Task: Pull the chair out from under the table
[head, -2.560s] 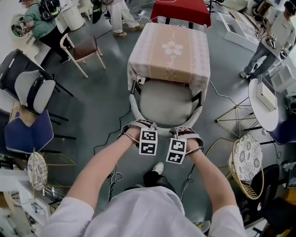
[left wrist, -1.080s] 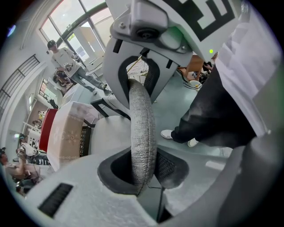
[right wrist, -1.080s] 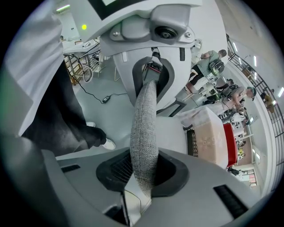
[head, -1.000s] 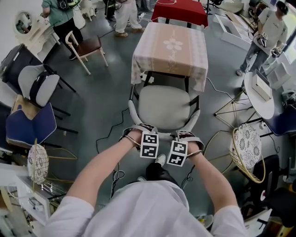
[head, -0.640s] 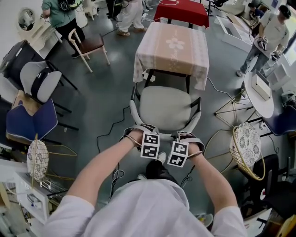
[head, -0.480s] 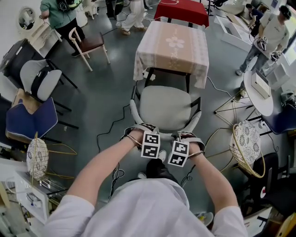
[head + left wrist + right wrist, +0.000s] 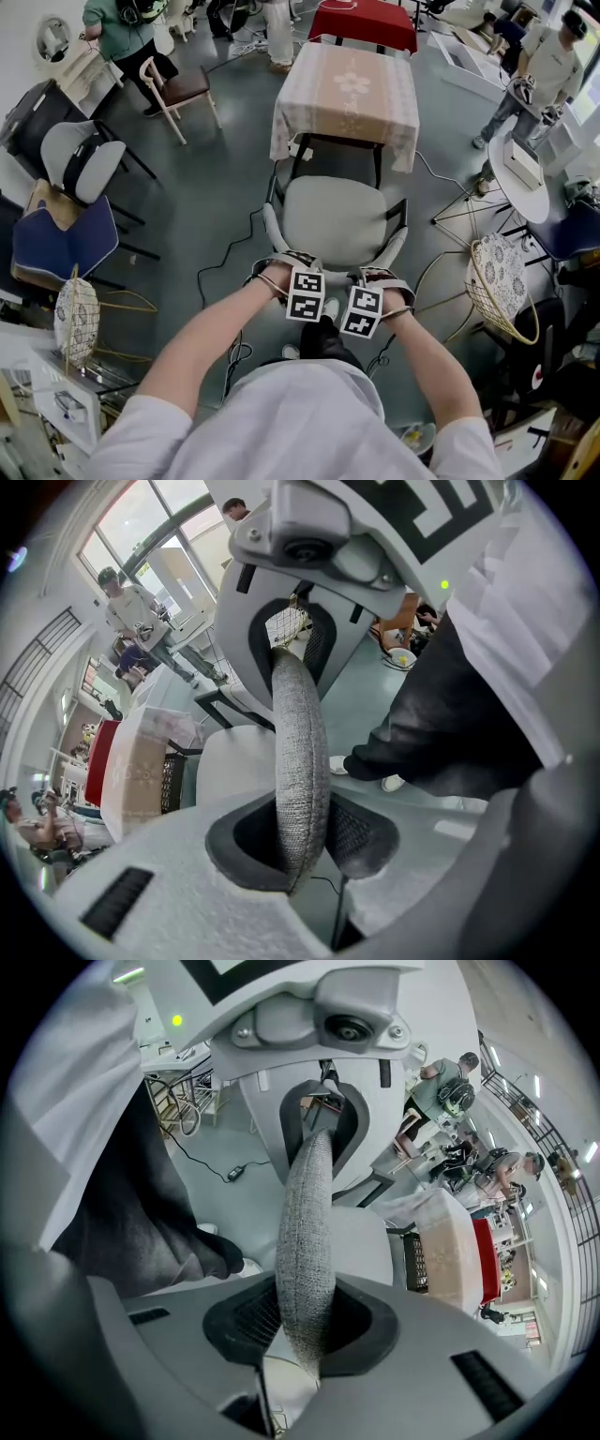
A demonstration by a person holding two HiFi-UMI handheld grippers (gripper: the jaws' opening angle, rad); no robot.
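The chair has a pale grey seat [image 7: 337, 217] and a curved grey fabric backrest [image 7: 281, 239] and stands just in front of the cloth-covered table [image 7: 345, 89]. Its whole seat shows, with a strip of floor between it and the table. My left gripper [image 7: 300, 279] is shut on the backrest's top edge, left of its middle. My right gripper [image 7: 362, 285] is shut on the same edge to the right. In the left gripper view the fabric rim [image 7: 298, 752] runs down between the pads of my left gripper [image 7: 302, 850]. The right gripper view shows the rim [image 7: 307, 1222] pinched in my right gripper [image 7: 302, 1335].
A wooden chair [image 7: 178, 89] stands far left and a red table [image 7: 364, 23] behind the clothed one. A wicker chair [image 7: 502, 286] and a round white table [image 7: 525, 178] stand right. Grey [image 7: 80, 159] and blue [image 7: 61, 239] chairs are left. Cables [image 7: 225, 272] cross the floor; people stand around.
The chair has slid out toward me with both grippers still on its backrest. The seat's far edge, earlier under the tablecloth, now shows clear of the table.
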